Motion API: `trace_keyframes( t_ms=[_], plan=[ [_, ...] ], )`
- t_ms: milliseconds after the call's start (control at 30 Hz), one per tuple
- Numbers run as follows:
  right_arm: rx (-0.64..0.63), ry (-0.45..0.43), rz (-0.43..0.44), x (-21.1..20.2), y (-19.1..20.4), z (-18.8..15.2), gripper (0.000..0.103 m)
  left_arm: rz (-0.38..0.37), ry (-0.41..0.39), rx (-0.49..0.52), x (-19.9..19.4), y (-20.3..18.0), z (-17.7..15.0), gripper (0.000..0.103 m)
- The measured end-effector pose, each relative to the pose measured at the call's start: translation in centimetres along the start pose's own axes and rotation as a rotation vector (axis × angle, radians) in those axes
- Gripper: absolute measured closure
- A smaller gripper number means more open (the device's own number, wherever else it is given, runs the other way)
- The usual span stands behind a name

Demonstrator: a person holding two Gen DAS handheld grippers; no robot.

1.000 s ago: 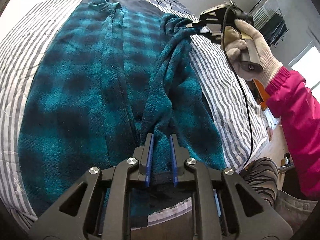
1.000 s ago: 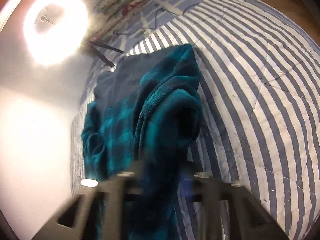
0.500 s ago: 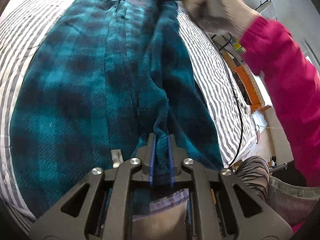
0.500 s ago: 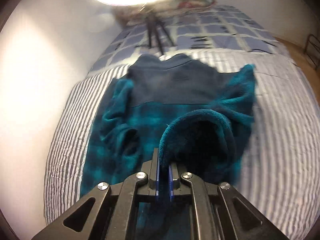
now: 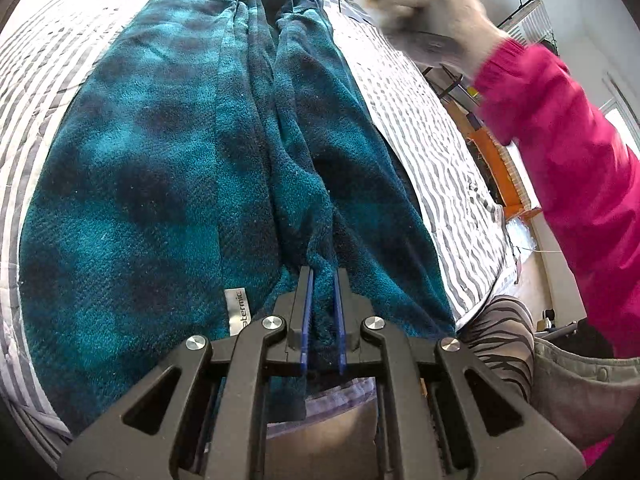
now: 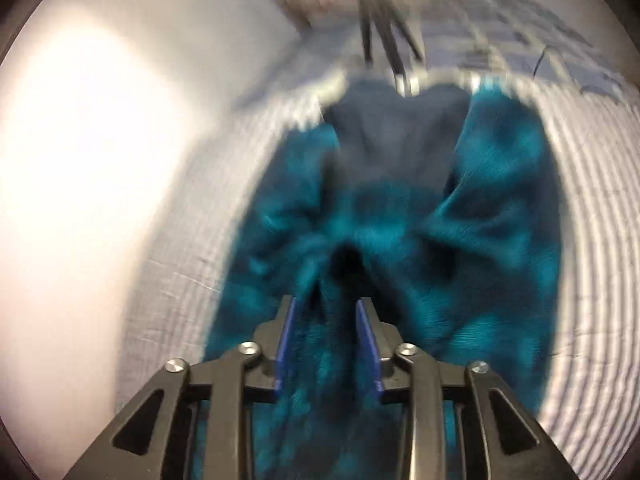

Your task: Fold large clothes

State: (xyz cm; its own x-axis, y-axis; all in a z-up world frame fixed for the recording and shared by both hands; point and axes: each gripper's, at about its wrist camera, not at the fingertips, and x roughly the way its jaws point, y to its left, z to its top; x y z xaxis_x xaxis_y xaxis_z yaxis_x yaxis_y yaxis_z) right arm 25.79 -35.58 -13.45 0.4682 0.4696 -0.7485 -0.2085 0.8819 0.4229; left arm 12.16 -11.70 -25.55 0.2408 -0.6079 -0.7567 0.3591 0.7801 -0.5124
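Fleece in teal plaid, the robe [image 5: 160,184], lies lengthwise on the striped bed [image 5: 420,120], its right side folded in toward the middle. Left gripper [image 5: 322,304] has its jaws nearly closed, pinching the hem of that folded panel; it should hold until the far end lies flat. Right gripper [image 6: 326,344], blurred, has jaws opening around loose fleece, seemingly no longer pressing it. Best lift clear straight up so nothing drags.
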Motion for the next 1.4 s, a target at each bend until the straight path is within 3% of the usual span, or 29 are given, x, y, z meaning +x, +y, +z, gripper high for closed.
trace_keyframes(
  t_ms=[67,133,200,300,433,533,600,667,767,900,933,1067,1233,1300,1400],
  plan=[
    [0.016,-0.066,-0.058,-2.7,-1.5,0.0,0.07,-0.002,0.0,0.002,0.0,0.1,0.0,0.095],
    [0.003,-0.082,-0.161,-3.6,-2.6,0.1,0.072,0.0,0.003,0.004,0.1,0.2,0.0,0.095],
    [-0.006,-0.069,-0.21,-3.0,-3.2,0.0,0.072,0.004,0.004,0.011,0.1,0.0,0.2,0.095],
    [-0.017,-0.035,-0.22,-0.3,-3.4,0.6,0.072,0.005,0.003,0.019,0.0,0.0,0.0,0.095],
    [-0.112,0.019,-0.338,5.5,-2.2,1.1,0.072,0.01,0.008,0.039,0.2,-0.1,0.0,0.095],
    [-0.098,0.075,-0.41,10.8,-3.7,1.8,0.071,0.013,0.012,0.045,0.4,-0.1,0.0,0.095],
    [-0.098,0.03,-0.426,11.4,-3.8,2.0,0.07,0.012,0.013,0.046,0.6,-0.1,0.0,0.095],
    [-0.139,0.061,-0.46,11.7,-2.9,2.4,0.068,0.006,0.019,0.054,0.7,-0.2,0.1,0.095],
    [-0.132,0.069,-0.382,9.1,-2.6,2.4,0.069,-0.02,0.015,0.056,0.5,-0.4,0.4,0.095],
    [0.027,-0.018,-0.186,0.5,-4.1,0.5,0.066,-0.051,-0.026,0.068,-1.8,-1.1,0.6,0.095],
    [0.04,-0.024,-0.163,-1.3,-4.2,-0.3,0.063,-0.052,-0.042,0.071,-2.7,-1.2,0.6,0.09],
    [0.022,-0.017,-0.14,-8.6,-3.1,-5.6,0.059,-0.071,-0.118,0.02,-6.7,-0.2,0.3,0.064],
    [0.018,-0.003,-0.1,-15.4,-0.7,-14.4,0.041,-0.021,-0.175,-0.064,-11.0,3.0,0.7,0.064],
    [0.037,0.027,-0.083,-16.4,-0.1,-18.3,0.041,-0.004,-0.183,-0.108,-11.9,4.6,1.0,0.062],
    [0.062,0.06,-0.082,-16.4,0.2,-22.8,0.034,0.029,-0.182,-0.164,-12.3,7.2,0.9,0.042]
  ],
)
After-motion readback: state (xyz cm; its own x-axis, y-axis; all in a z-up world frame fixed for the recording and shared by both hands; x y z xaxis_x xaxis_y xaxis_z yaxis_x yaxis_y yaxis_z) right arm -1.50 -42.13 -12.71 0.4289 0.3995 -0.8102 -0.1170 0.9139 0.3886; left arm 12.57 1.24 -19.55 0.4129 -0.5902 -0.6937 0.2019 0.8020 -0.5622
